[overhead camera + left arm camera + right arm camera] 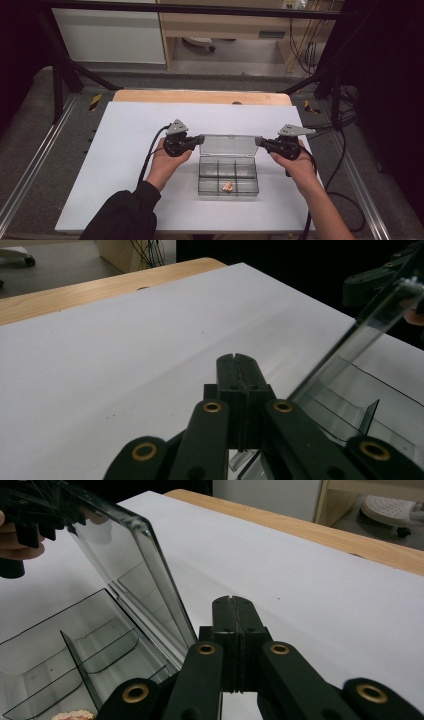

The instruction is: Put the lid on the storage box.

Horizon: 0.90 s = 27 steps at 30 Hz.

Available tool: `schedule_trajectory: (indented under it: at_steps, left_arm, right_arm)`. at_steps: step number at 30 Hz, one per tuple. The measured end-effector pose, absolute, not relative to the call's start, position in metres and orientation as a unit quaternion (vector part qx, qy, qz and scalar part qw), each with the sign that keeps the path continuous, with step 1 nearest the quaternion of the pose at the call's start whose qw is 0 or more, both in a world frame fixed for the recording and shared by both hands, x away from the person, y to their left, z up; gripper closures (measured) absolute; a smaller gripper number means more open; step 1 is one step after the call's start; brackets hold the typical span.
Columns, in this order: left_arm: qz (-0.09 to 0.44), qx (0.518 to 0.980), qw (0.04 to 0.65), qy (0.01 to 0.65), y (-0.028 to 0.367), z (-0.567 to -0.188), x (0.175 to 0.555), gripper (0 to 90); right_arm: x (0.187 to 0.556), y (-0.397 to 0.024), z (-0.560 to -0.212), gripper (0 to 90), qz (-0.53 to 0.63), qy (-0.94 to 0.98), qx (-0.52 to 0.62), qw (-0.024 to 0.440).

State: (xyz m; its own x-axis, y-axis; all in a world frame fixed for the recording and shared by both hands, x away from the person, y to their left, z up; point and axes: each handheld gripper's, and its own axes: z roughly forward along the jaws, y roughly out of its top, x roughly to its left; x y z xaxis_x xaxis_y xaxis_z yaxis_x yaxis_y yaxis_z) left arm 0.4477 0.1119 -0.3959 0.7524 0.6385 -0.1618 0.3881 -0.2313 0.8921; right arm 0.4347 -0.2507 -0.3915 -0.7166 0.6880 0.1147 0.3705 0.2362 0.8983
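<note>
box (228, 175) on table (125, 150), grippers flanking lid (229, 146)

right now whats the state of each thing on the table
clear box: open, sitting on the white sheet
lid: raised, standing up at the back
small tan piece: lying in a front compartment
left gripper: shut, at the lid's left end
right gripper: shut, at the lid's right end

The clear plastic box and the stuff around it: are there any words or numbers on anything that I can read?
No text can be read anywhere.
Clear plastic box and its raised lid: no print.
White table cover: blank.
Left gripper and right gripper: no lettering.
Label-like strip on the wooden furniture behind the table: too small and blurred to read.
</note>
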Motion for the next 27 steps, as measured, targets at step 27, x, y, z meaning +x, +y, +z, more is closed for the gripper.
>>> schedule_trajectory:
  at_steps: [27]
  left_arm:
    - [0.125,0.780,0.526,0.315,0.115,-0.386,0.422,90.0]
  right_arm:
    - [0.413,-0.244,-0.374,89.5,0.526,0.766,0.329,0.171]
